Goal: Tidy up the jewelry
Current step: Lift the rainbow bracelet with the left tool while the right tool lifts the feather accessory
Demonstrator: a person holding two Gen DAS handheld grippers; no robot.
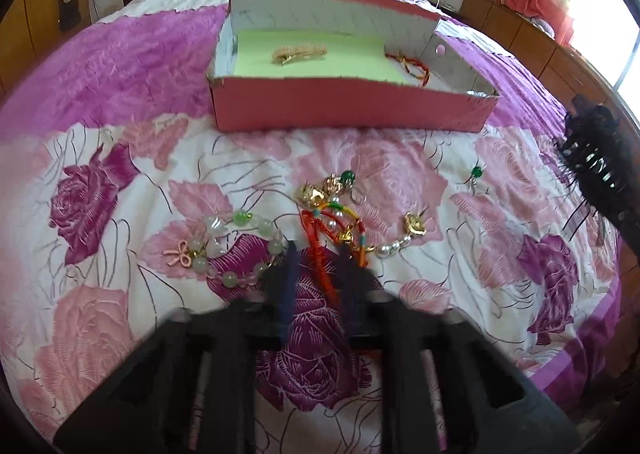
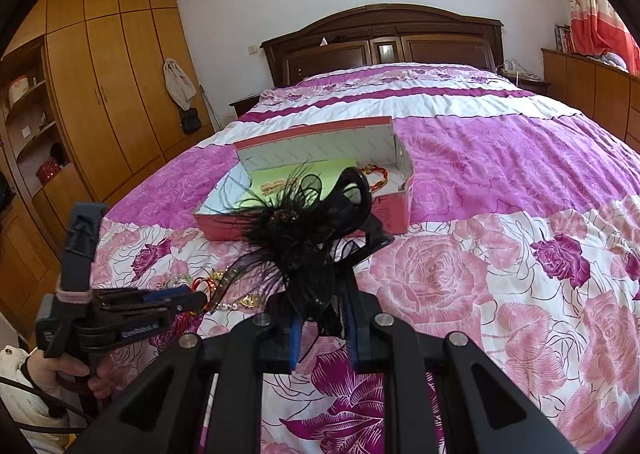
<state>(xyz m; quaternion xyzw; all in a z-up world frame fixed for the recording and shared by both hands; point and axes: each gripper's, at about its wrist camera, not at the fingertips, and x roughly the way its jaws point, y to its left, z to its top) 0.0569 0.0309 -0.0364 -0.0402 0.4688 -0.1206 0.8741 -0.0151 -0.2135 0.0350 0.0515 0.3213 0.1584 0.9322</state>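
Observation:
A pile of jewelry lies on the floral bedspread: a red cord bracelet (image 1: pixel 332 226) with gold charms, a pearl chain (image 1: pixel 400 242) and a green bead bracelet (image 1: pixel 224 250). My left gripper (image 1: pixel 318 250) hangs low over the pile. Its fingers stand apart, the red cord's tassel lies loose between them, and bedspread shows on both sides of it. From the right wrist view the left gripper (image 2: pixel 202 300) points at the pile. My right gripper (image 2: pixel 320 306) is shut on a black feathered hair piece (image 2: pixel 304 226). The pink box (image 1: pixel 352 110) holds a gold hair clip (image 1: pixel 298 52) and a red bracelet (image 1: pixel 412 64).
A green earring (image 1: pixel 476 174) lies alone right of the pile. The black hair piece's comb (image 1: pixel 596 162) juts in at the right edge. A wooden wardrobe (image 2: pixel 112 86) stands left of the bed, the headboard (image 2: pixel 384 38) behind it. A hand (image 2: pixel 60 370) holds the left gripper's handle.

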